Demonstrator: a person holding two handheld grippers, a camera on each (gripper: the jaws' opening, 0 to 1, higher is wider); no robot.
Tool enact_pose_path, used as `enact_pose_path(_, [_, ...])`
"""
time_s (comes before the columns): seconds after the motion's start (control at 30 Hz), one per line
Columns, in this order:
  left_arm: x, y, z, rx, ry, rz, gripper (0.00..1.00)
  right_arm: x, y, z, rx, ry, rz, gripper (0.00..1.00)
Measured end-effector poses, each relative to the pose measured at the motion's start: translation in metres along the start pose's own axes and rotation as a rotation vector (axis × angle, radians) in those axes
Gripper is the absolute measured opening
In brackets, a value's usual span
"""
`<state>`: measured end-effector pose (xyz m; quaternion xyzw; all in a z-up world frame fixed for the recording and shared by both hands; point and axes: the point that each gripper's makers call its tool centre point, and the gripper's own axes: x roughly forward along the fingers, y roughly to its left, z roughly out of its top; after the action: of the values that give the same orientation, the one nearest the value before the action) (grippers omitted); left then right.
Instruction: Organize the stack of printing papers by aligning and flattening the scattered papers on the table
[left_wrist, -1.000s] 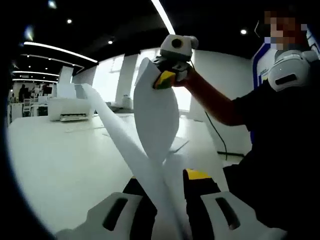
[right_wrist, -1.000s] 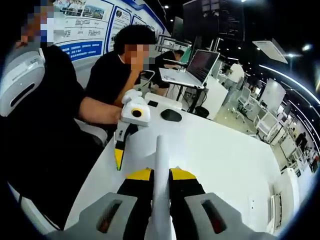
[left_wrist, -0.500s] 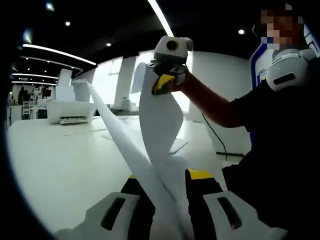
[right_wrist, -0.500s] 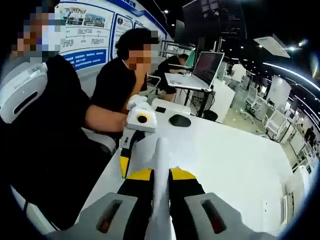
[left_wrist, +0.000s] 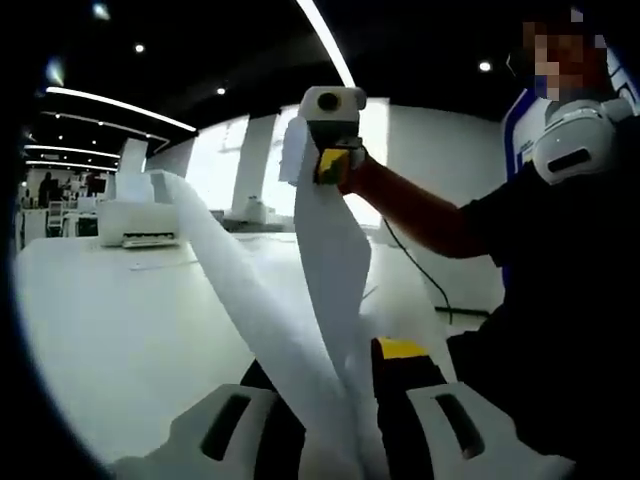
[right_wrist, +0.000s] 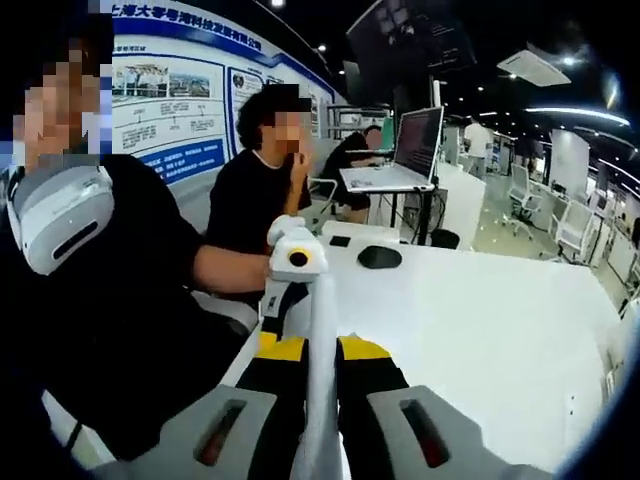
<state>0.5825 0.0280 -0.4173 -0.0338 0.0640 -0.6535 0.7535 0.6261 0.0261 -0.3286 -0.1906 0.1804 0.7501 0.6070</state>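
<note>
Above table (left_wrist: 110, 310) | papers (left_wrist: 335, 260) clamped between left gripper (left_wrist: 335, 400); right gripper (right_wrist: 320, 350) likewise clamped

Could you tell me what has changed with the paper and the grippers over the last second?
The right gripper has lifted its end of the paper, pulling the sheets straighter. The left gripper has closed in on the right one. Both stay shut on the paper.

White table (right_wrist: 480, 320) carries a mouse (right_wrist: 380, 257) and printer (left_wrist: 135, 222).
</note>
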Motion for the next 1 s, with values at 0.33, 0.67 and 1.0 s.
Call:
enact_pose_path(0.33, [0.002,-0.002,0.001,0.005,0.000,-0.003,0.27,0.026,0.000,0.001,-0.018,0.005,0.004,0.07])
enact_pose_path(0.67, [0.002,-0.001,0.004,0.004,-0.008,0.002,0.27,0.037,-0.002,0.007,-0.033,-0.019,-0.024,0.06])
enact_pose_path(1.0, [0.003,0.000,0.003,0.002,-0.010,0.005,0.27,0.049,-0.003,0.007,-0.018,-0.040,-0.028,0.06])
